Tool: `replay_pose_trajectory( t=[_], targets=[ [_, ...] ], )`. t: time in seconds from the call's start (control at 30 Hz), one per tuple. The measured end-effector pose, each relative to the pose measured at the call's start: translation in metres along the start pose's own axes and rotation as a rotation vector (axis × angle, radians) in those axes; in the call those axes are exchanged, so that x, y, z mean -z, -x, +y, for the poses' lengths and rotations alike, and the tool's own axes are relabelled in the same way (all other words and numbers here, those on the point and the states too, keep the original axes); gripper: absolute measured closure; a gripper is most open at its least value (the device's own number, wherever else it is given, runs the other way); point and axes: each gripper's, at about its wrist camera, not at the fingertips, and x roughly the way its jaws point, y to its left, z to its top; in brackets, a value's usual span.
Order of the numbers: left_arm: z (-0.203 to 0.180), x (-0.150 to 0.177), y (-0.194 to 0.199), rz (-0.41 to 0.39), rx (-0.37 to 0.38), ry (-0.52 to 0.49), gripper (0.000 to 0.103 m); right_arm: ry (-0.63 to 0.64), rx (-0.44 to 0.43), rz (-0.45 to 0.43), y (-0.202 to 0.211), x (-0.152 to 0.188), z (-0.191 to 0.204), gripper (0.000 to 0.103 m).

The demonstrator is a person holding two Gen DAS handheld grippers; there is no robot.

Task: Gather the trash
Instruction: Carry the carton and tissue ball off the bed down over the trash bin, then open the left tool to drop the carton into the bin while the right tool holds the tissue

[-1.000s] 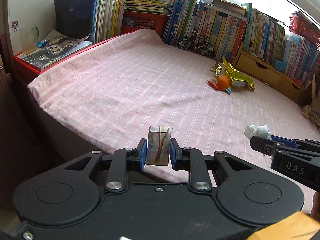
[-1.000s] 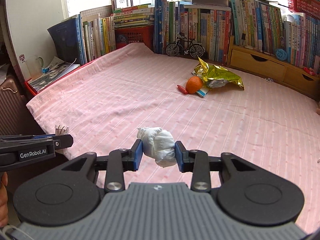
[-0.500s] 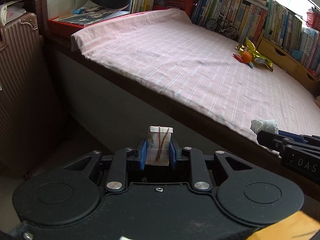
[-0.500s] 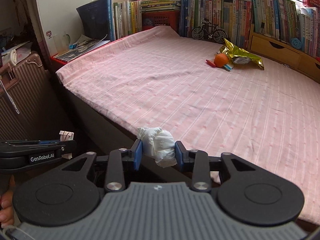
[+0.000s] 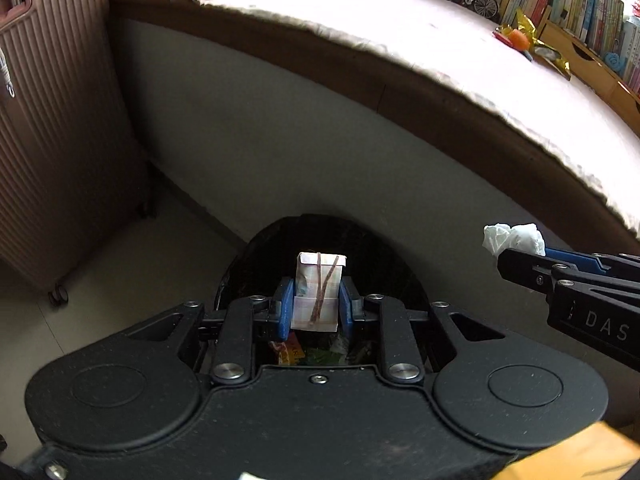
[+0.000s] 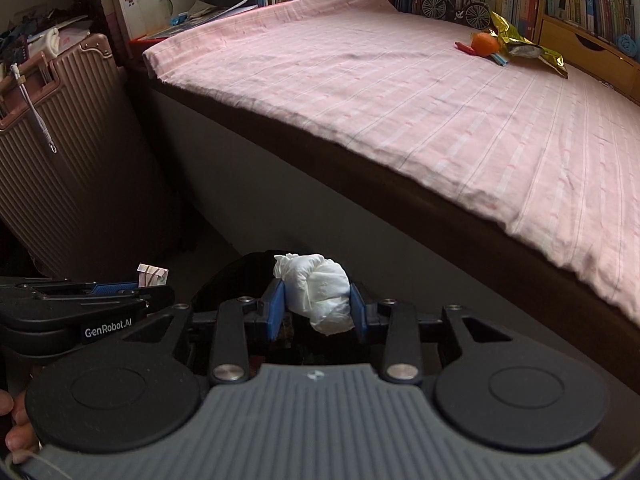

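Observation:
My left gripper [image 5: 316, 308] is shut on a small folded paper carton [image 5: 318, 292] with brown stripes, held over a black trash bin [image 5: 320, 236] that has colourful wrappers inside. Between the blue pads of my right gripper [image 6: 316, 308], a crumpled white tissue [image 6: 316, 290] is clamped above the same bin [image 6: 240, 268]. Each gripper shows in the other's view: the right one with its tissue [image 5: 514, 238] at the right, the left one with the carton [image 6: 152, 274] at the left. On the bed lie an orange [image 6: 484, 43], a gold foil wrapper [image 6: 528, 50] and small bits beside them.
A pink-sheeted bed [image 6: 400, 92] with a dark wooden edge rises just behind the bin. A rose ribbed suitcase [image 6: 68, 152] stands at the left on the floor. Books and a toy bicycle [image 6: 456, 6] line the far side. A person's fingers [image 6: 16, 432] show at bottom left.
Both grippers have dropped from above the bed to below its edge and tilted down, each keeping its load. The black bin has come into view under them.

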Motion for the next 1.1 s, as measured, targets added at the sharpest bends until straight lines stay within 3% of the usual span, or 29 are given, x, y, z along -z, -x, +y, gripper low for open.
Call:
replay_pose_trajectory(
  t=[0.73,1.0,1.1],
  targets=[
    [0.015,0.044,-0.096,0.245,-0.021,0.015,0.080,0.036,-0.056,0.141,-0.075,0.031,0.020,0.061],
    [0.009,0.049,-0.111,0.274,-0.014,0.002,0.080,0.033,-0.069,0.169,-0.090,0.027,0.020,0.059],
    [0.005,0.049,-0.114,0.281,-0.023,-0.010,0.074,0.033,-0.077,0.172,-0.095,0.028,0.021,0.055]
  ],
)
